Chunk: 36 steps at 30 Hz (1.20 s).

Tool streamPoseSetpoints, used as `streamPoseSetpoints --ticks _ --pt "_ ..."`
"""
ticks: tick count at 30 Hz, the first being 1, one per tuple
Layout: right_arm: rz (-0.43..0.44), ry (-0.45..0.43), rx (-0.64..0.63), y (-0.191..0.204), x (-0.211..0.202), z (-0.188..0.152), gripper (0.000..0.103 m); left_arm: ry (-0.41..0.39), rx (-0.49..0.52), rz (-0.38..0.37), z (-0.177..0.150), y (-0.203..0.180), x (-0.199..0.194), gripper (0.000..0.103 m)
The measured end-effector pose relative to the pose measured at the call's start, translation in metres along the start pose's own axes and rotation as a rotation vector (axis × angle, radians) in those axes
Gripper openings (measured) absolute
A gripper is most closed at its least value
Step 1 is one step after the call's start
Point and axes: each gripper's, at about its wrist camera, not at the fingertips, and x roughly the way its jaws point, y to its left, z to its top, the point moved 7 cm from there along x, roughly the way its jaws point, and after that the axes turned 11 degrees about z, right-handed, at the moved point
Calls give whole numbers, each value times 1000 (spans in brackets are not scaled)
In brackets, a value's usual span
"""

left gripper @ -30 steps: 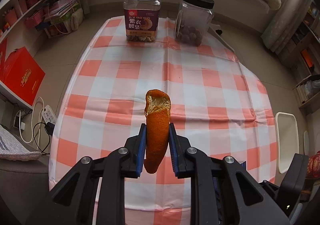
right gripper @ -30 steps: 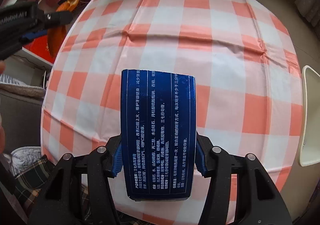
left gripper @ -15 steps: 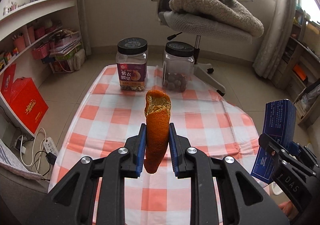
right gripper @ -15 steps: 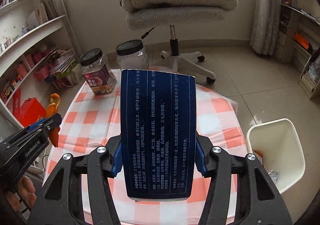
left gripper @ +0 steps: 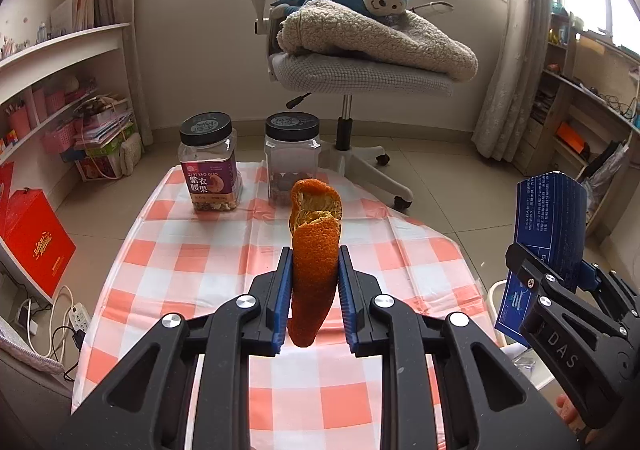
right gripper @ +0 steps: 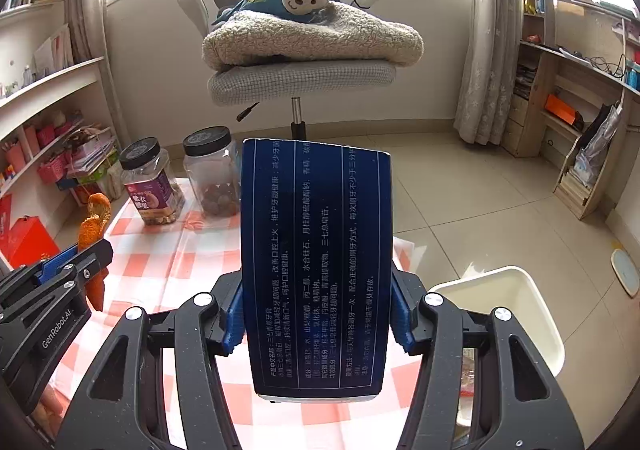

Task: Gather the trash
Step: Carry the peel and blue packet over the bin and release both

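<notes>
My left gripper (left gripper: pixel 313 270) is shut on a long strip of orange peel (left gripper: pixel 314 250), held upright above the checked tablecloth (left gripper: pixel 192 262). The right gripper (right gripper: pixel 316 290) is shut on a dark blue toothpaste box (right gripper: pixel 316 262) with white print, standing on end between its blue pads. From the left wrist view the right gripper (left gripper: pixel 560 270) and its box (left gripper: pixel 548 226) hang at the right edge. In the right wrist view the left gripper (right gripper: pixel 90 254) and its peel (right gripper: pixel 94 217) show at the left. A white bin (right gripper: pixel 516 314) stands low on the right, some scraps inside.
Two black-lidded jars (left gripper: pixel 210 161) (left gripper: pixel 292 157) stand at the table's far end. Behind them is an office chair (left gripper: pixel 352 73) piled with a fleece and a blue plush monkey. Shelves line both walls; a red box (left gripper: pixel 36 242) and a power strip (left gripper: pixel 78 314) lie on the floor at left.
Both grippers have lifted and tilted up from looking down at the table, so the chair, windows and bin come into view. Each keeps hold of its item.
</notes>
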Motion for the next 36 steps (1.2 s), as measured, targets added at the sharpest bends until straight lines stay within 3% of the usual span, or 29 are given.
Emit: streamPoseSetpoints --ticks 11,20,21,22,25,30,36 --pt "-96 -49 35 -59 -27 5 53 -15 28 -66 -1 -57 -4 22" --pt "-259 -64 151 -143 -46 9 54 -1 77 -112 -12 -98 -1 22" --pt "-275 -69 176 -153 -49 10 57 1 84 -120 -13 -105 -1 22" --pt "-292 -76 205 -164 -53 11 69 3 92 -129 -13 -112 -1 22" --pt "-333 -126 283 -192 -68 15 88 5 122 -158 -15 -137 -2 22" --pt "-379 -180 369 -227 -93 20 95 42 157 -238 -18 -188 -3 22" --pt "-407 -248 481 -265 -126 17 96 97 207 -345 -26 -261 -8 23"
